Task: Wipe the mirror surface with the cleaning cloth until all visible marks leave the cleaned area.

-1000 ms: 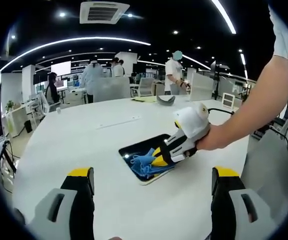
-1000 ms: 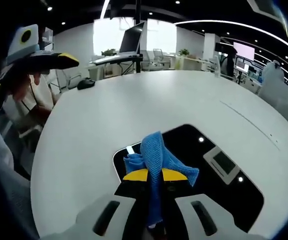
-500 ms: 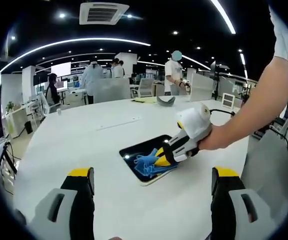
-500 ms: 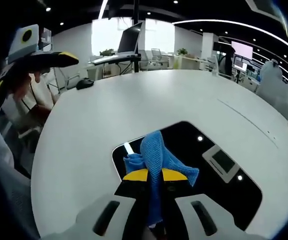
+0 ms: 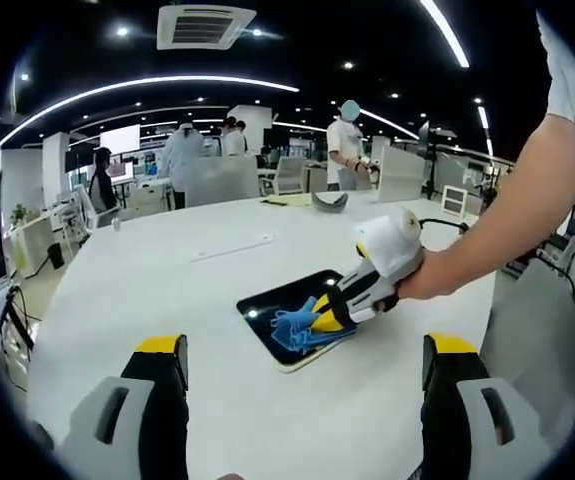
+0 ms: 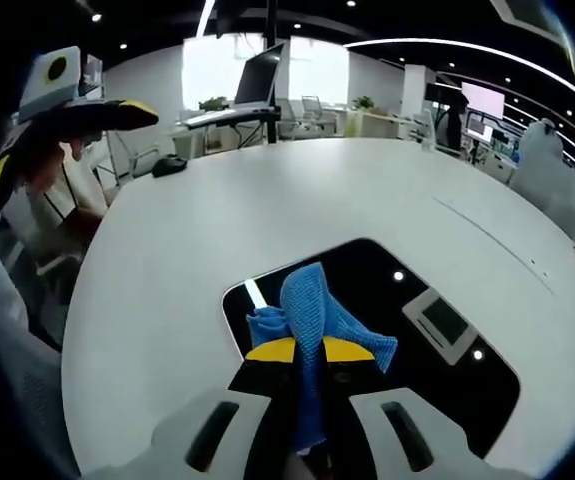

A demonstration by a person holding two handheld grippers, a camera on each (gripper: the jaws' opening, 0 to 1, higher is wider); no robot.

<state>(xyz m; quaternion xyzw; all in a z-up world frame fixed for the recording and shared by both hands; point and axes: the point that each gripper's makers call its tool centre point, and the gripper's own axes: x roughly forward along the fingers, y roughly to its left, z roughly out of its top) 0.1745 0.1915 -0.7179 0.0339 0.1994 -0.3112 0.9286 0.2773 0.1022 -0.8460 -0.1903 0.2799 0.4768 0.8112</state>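
Broad white tabletop (image 5: 147, 290) with a rounded edge, spreading across the middle of the left gripper view and (image 6: 267, 210) across most of the right gripper view. Lying flat on it, a dark rectangular mirror (image 5: 272, 303) just right of centre, seen again (image 6: 437, 330) at lower centre-right, reflecting ceiling lights. Resting on the mirror, a bunched blue cleaning cloth (image 5: 297, 325) (image 6: 312, 310). Toward the far edge, upper middle of the left gripper view, a small grey object (image 5: 329, 199).

cloth (image 6: 312, 310) on mirror (image 6: 437, 350), mirror on table (image 6: 167, 260)
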